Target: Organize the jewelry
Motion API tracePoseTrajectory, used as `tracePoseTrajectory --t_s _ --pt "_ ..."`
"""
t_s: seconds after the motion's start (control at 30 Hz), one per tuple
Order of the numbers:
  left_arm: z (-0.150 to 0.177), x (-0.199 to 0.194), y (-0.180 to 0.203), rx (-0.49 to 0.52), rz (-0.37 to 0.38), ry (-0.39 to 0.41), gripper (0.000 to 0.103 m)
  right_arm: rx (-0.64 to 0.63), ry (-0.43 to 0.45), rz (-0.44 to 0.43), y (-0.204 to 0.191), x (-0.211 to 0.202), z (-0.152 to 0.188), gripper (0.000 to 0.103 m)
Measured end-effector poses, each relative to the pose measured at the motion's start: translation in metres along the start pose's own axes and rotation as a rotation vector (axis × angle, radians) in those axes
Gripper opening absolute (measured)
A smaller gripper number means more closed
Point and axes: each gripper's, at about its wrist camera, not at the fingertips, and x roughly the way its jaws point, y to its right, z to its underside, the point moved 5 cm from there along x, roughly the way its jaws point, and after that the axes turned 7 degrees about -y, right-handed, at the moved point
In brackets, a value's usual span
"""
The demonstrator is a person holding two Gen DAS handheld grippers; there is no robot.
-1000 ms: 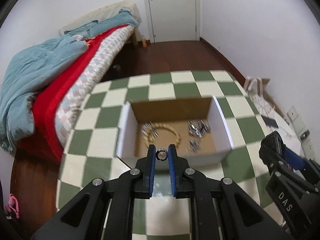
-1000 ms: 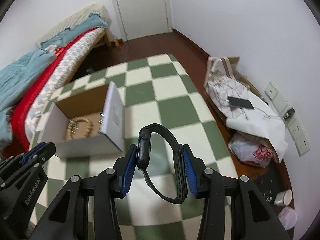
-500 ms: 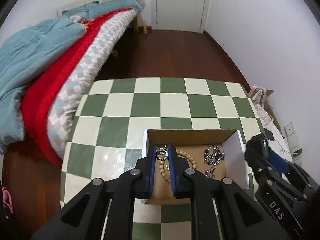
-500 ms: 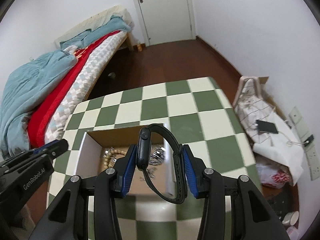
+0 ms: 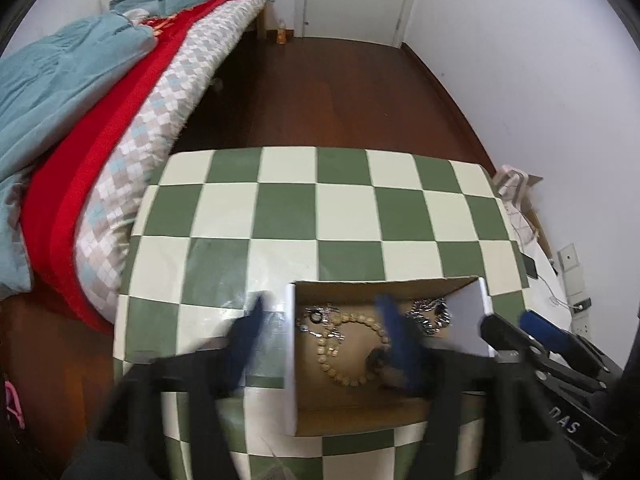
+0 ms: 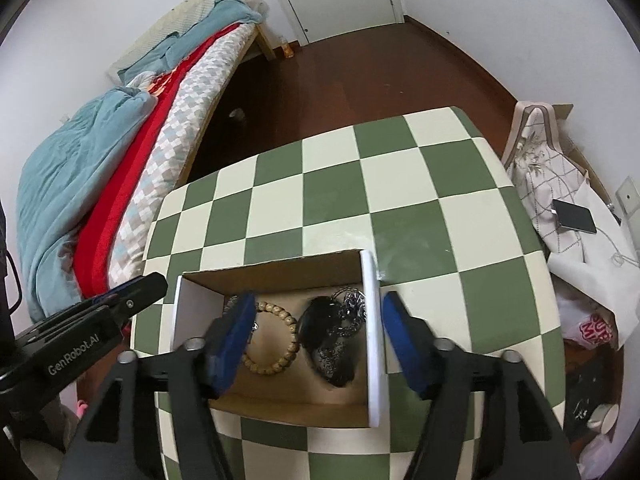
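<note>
The cardboard box (image 6: pixel 276 400) sits on the green-and-cream checkered table (image 6: pixel 400 200), and both claws hover over it with their jaws spread wide and nothing held. The left claw (image 5: pixel 324 340) straddles the box's left wall; its blue pads (image 5: pixel 396 336) are blurred. The right claw (image 6: pixel 316 344) straddles the box's right wall, one blue pad over the box interior and the other outside it. Inside the box, a wooden bead bracelet (image 6: pixel 276 340) lies near the middle. A black watch (image 6: pixel 324 340) lies to the bracelet's right, touching a silver chain (image 6: pixel 354 308) against the right wall. A small ring (image 5: pixel 316 316) rests on another silver chain (image 5: pixel 326 330) at the box's back left corner.
</note>
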Motion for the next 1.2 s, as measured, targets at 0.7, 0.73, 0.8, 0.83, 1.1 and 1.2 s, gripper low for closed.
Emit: tracePoseTrajectory --t_s 0.7,0.73,0.8,0.83,1.1,1.2 --pt "0.062 -0.029 -0.021 -0.002 -0.17 0.013 0.103 -0.086 -0.083 0.291 0.008 -0.026 0.051 0.103" --pt "0.065 -0.034 -0.022 -0.004 -0.172 0.019 0.103 -0.089 -0.08 0.293 0.008 -0.029 0.053 0.103" --pt "0.07 -0.044 -0.022 -0.016 -0.164 0.03 0.103 -0.088 -0.074 0.296 0.007 -0.037 0.058 0.103" --pt "0.073 -0.048 -0.021 -0.019 -0.157 0.033 0.103 -0.089 -0.069 0.296 0.007 -0.041 0.06 0.103" --pt "0.096 -0.112 -0.01 -0.005 -0.141 0.14 0.103 -0.093 0.002 0.302 0.0 -0.093 0.08 0.103" --pt "0.104 -0.137 -0.006 0.001 -0.119 0.169 0.103 -0.1 0.045 0.304 -0.006 -0.122 0.089 0.103"
